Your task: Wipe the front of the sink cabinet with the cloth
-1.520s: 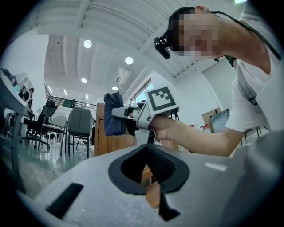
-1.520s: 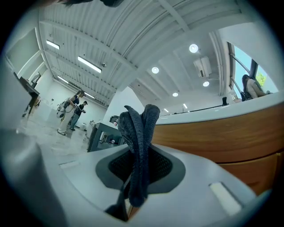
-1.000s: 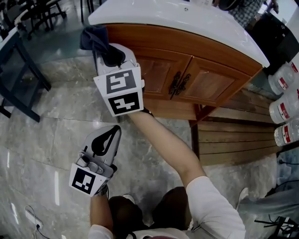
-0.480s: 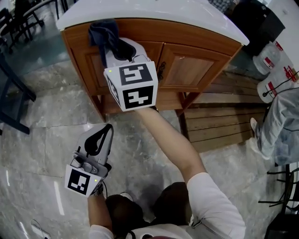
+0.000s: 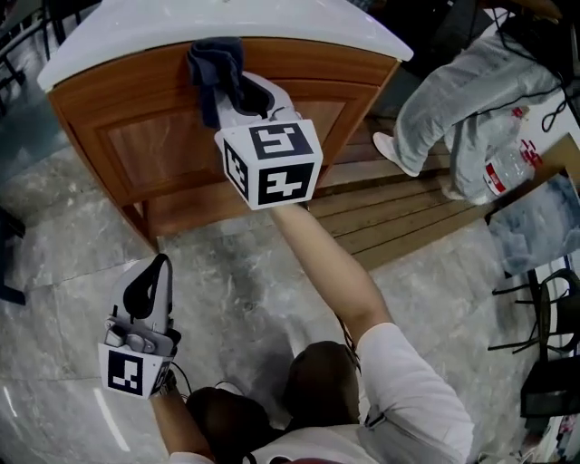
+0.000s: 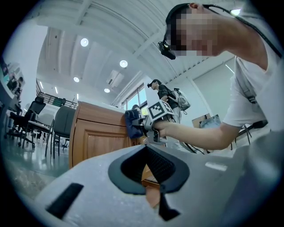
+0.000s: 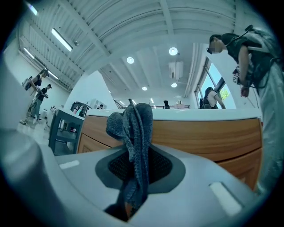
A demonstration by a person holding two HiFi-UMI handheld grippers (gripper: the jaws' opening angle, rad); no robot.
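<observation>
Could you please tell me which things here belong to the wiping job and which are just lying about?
For the job: cloth, clamped in the right tongs; wooden cabinet; white sink top.
Just lying about: left tongs, shut and empty; wooden decking; water bottle; black chair.

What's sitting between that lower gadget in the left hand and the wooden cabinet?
Only a stretch of marble floor. The head view shows no object between the left gripper and the sink cabinet.
</observation>
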